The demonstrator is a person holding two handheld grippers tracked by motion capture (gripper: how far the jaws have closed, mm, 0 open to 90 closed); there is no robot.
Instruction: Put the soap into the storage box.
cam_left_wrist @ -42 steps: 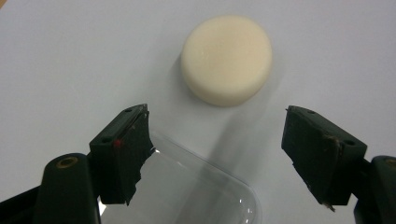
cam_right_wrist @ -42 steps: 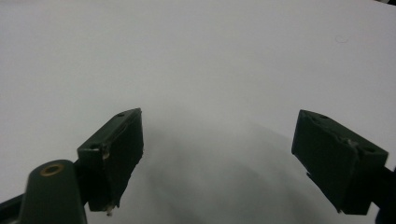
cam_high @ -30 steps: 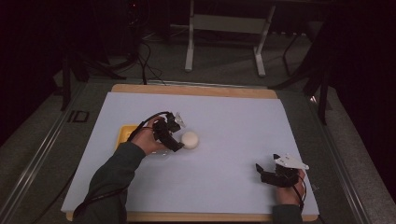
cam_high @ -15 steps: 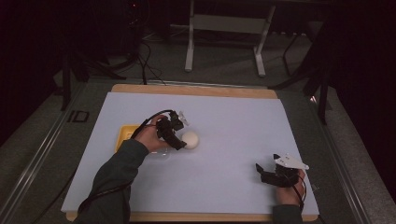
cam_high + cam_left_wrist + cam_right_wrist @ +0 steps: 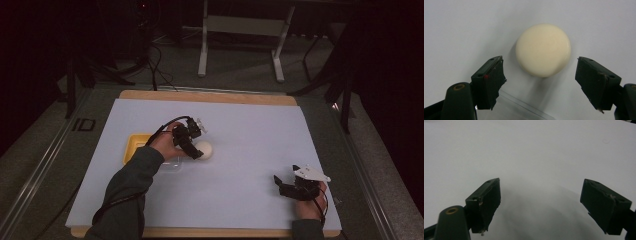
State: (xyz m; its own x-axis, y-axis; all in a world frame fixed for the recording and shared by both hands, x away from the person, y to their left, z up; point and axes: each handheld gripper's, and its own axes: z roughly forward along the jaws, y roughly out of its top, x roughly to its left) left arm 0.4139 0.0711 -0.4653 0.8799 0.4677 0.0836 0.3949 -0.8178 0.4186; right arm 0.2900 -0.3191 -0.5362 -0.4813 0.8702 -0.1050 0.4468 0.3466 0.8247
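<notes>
A cream round ball [image 5: 205, 149] lies on the pale sheet [image 5: 250, 130] right of a yellow tray [image 5: 133, 148]. My left gripper [image 5: 193, 151] hovers right over it. In the left gripper view the ball [image 5: 543, 50] sits just ahead of and between the two black pads [image 5: 489, 75], and neither pad touches it. The left gripper [image 5: 540, 59] is open and its jaws have just been opening. My right gripper [image 5: 283, 184] rests near the sheet's front right corner. It is open [image 5: 541, 181] with bare sheet between its pads.
A clear plastic piece [image 5: 172, 166] lies by the yellow tray under the left hand; its edge [image 5: 524, 110] shows below the ball. A wooden board [image 5: 210, 95] frames the sheet. Stand legs and cables stand on the floor beyond the table.
The left hand has edged slightly toward the ball, which stays in the same spot. The right hand has not moved.
</notes>
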